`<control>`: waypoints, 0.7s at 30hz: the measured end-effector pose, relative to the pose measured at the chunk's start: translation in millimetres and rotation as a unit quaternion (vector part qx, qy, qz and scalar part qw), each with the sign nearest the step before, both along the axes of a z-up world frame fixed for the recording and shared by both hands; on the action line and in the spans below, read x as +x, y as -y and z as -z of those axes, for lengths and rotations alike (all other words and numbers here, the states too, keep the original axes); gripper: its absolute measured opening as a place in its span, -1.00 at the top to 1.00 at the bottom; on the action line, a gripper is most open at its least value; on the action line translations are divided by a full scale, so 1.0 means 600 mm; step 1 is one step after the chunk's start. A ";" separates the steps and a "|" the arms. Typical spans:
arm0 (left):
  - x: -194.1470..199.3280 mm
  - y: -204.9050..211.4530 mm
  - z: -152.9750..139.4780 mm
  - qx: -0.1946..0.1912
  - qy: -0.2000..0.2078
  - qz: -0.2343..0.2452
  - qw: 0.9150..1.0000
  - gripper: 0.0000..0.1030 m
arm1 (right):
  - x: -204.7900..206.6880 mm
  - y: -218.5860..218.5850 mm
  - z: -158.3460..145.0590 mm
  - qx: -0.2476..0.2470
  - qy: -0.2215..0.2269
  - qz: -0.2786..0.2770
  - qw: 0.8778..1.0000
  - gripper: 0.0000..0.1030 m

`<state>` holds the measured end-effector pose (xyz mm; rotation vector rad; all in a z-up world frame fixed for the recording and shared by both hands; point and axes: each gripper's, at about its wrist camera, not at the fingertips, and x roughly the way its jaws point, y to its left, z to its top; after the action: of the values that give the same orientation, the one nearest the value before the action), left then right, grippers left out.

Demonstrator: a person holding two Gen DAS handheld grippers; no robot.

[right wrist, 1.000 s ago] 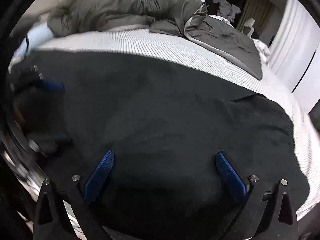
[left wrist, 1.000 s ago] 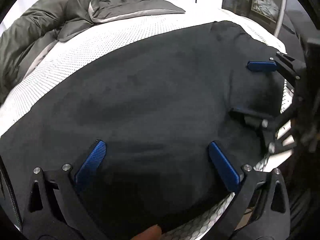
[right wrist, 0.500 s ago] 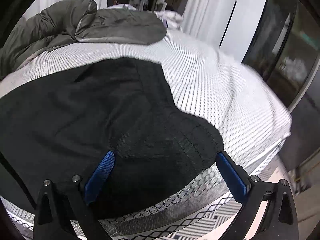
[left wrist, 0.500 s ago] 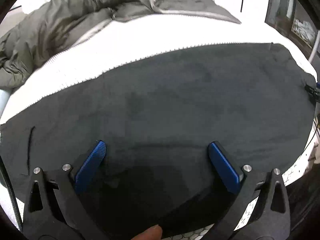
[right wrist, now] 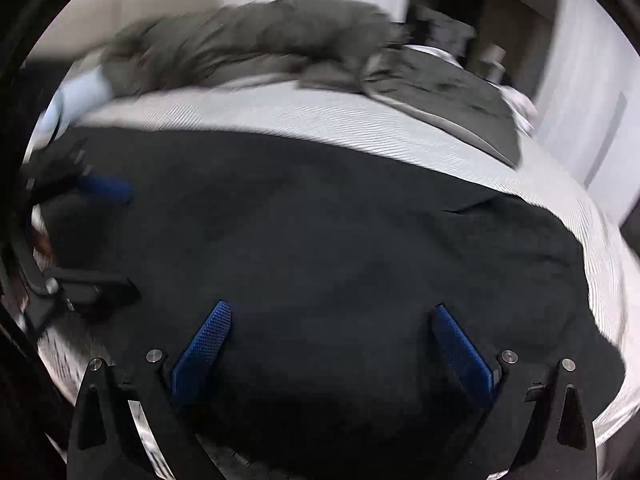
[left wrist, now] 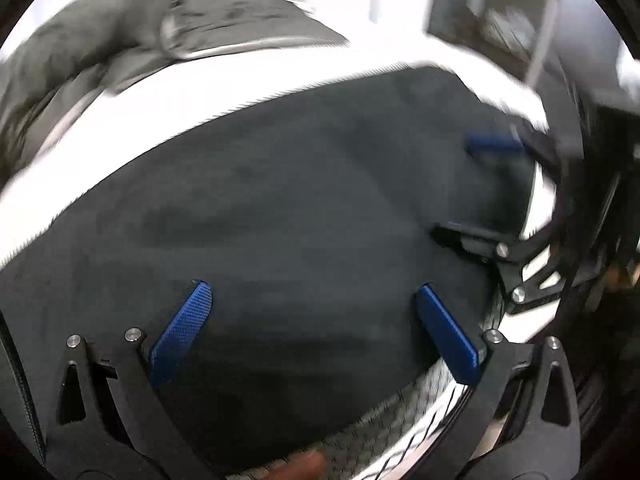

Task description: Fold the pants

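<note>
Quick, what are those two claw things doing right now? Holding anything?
Left gripper: open, holding nothing, over the black pants.
Right gripper: open, holding nothing, over the same pants.

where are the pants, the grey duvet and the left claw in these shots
pants [right wrist: 340, 248], right wrist view, middle of the black cloth
grey duvet [right wrist: 260, 44], right wrist view, its bunched top
left claw [left wrist: 316, 332], left wrist view, midway between its blue tips

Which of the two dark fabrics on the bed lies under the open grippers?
The black pants, spread flat near the bed's edge; the grey duvet lies bunched at the far side.
</note>
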<state>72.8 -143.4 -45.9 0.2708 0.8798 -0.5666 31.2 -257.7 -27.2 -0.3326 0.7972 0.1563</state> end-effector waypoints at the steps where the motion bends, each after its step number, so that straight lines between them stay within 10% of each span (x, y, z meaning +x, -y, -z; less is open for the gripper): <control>1: -0.009 0.005 0.007 0.018 0.007 0.009 1.000 -0.99 | -0.014 -0.004 0.003 -0.009 -0.003 -0.007 1.000 -0.99; 7: -0.015 -0.054 0.017 0.015 -0.017 -0.015 1.000 -1.00 | -0.034 0.110 0.000 -0.050 -0.017 0.091 0.994 -0.99; 13: -0.002 -0.099 -0.009 -0.015 -0.018 -0.056 0.998 -0.98 | -0.041 0.246 -0.036 -0.003 0.019 0.276 0.961 -0.99; 21: -0.007 0.025 -0.006 -0.026 -0.017 0.027 0.999 -0.98 | -0.021 0.016 -0.030 0.064 -0.010 0.022 0.998 -0.99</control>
<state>68.8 -158.4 -42.5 0.2395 0.8919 -0.6451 18.6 -267.2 -9.1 -0.1922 0.8091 0.1694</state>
